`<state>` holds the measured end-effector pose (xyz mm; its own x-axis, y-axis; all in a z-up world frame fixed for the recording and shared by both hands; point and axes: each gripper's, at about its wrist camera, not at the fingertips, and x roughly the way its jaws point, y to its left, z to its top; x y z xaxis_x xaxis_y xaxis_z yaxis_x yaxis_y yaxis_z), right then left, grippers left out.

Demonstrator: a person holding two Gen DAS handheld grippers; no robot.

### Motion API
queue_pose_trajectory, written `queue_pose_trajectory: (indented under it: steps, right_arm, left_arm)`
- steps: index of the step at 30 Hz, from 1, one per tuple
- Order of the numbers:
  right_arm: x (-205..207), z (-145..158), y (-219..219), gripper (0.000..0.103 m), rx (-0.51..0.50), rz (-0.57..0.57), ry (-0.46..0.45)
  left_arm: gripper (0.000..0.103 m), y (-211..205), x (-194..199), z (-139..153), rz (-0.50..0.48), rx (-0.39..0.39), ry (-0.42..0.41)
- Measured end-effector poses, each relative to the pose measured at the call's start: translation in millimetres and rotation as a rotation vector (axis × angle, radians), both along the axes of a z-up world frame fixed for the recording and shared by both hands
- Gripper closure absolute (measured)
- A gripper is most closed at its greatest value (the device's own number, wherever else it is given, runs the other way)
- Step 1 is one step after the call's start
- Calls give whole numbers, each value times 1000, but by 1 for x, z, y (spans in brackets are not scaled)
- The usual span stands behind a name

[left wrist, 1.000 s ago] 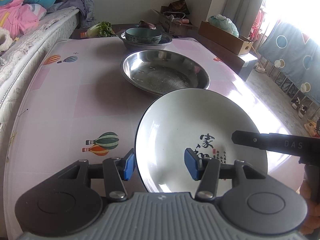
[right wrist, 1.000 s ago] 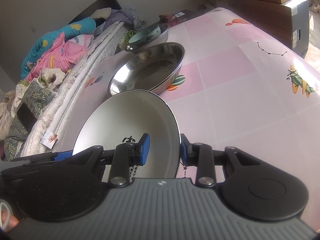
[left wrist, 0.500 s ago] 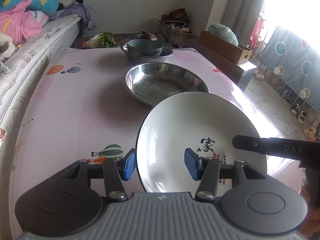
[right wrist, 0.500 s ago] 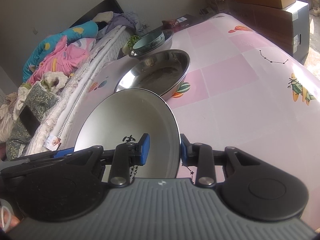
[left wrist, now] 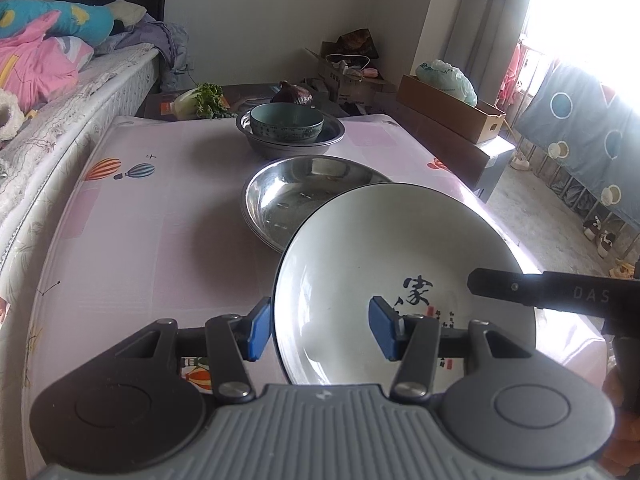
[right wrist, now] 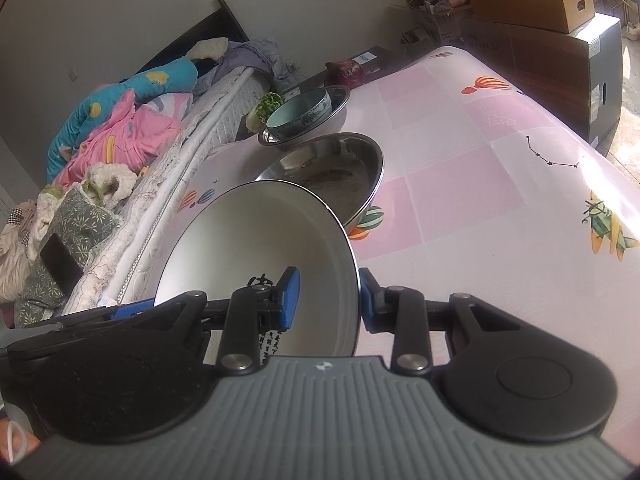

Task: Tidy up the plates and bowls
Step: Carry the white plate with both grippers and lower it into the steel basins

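A flat table (left wrist: 132, 240) filled most of both views, covered by a smooth, glossy pink-and-white checked sheet printed with striped hot-air balloons. Along its left side ran one bed (left wrist: 60, 96) with a quilted white mattress edge, piled with soft pink and blue bedding. To the right, beyond the table, stood one brown cardboard box (left wrist: 452, 114), open on top, with a crinkled plastic bag resting in it.

Three round vessels sat in a line down the table, and a fourth was held over its near end. The widest standing one was a shallow, shiny steel basin (left wrist: 304, 196) in the middle of the table. Farther off stood a smaller, deeper steel bowl (left wrist: 290, 142), and nested inside it one teal ceramic bowl (left wrist: 286, 120) with a patterned outer wall.

The white plate (left wrist: 384, 264), deep, glazed and thinly rimmed in black, with black brush characters painted inside, hung tilted above the near end of the table, its far edge overlapping the steel basin in the left view. The left gripper (left wrist: 324, 332), black with blue rubber pads, straddled the plate's near-left rim, one pad outside and one inside; its jaws stood partly apart and I could not tell whether the pads pressed the wall. The right gripper (right wrist: 328, 298) was clamped on the plate's right rim, pads against both faces.

Beyond the far edge lay one leafy green vegetable (left wrist: 206, 100) and one dark purple onion (left wrist: 292, 94).
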<state>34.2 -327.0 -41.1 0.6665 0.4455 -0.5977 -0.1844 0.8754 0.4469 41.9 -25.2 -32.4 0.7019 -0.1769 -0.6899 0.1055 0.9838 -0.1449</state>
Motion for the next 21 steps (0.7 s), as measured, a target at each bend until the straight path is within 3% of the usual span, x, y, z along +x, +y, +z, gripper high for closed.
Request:
queue_pose_trajectory:
  steps: [10, 21]
  right_arm:
    - [56, 3, 6, 72, 13, 9, -1]
    - [118, -12, 16, 72, 24, 20, 43]
  left_arm:
    - [51, 3, 48, 6, 25, 9, -5]
    - [51, 9, 97, -7, 42, 13, 41]
